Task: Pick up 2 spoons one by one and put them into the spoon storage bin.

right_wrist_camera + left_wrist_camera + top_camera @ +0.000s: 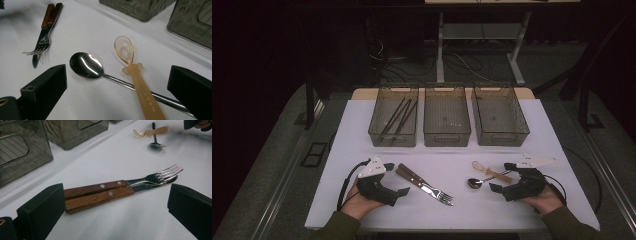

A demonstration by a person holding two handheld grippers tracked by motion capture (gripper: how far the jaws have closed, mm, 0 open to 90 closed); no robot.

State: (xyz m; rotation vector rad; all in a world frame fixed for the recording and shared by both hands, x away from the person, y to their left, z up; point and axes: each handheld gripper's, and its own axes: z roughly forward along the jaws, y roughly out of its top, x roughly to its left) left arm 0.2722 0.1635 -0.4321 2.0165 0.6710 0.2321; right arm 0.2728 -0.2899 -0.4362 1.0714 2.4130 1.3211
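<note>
— Where our hands come in at the desk's (362, 120) near edge, how do the claws stand?

— We hold both wide with nothing in them. Our left gripper (398, 194) rests near the near-left corner, its jaws spread toward the middle; our right gripper (500, 179) sits toward the near-right corner, jaws spread the same way, facing the left one.

— And what lies just ahead of each?

— Just beyond our left jaws we see a fork (140, 180) and a knife (100, 198) lying side by side, touching, wooden handles toward us, between the two grippers but closer to the left. In the left gripper view the handle ends lie beside one jaw, though nothing presses on them.

— On the right?

— We see a metal spoon (87, 65) with an amber plastic spoon (130, 65) lying across its handle, between our right jaws, untouched.

— Farther back?

— Along the far edge we have three bins in a row: the left bin (374, 120) holds dark chopsticks (399, 116), then the middle bin (464, 125) and the right bin (522, 125).
</note>
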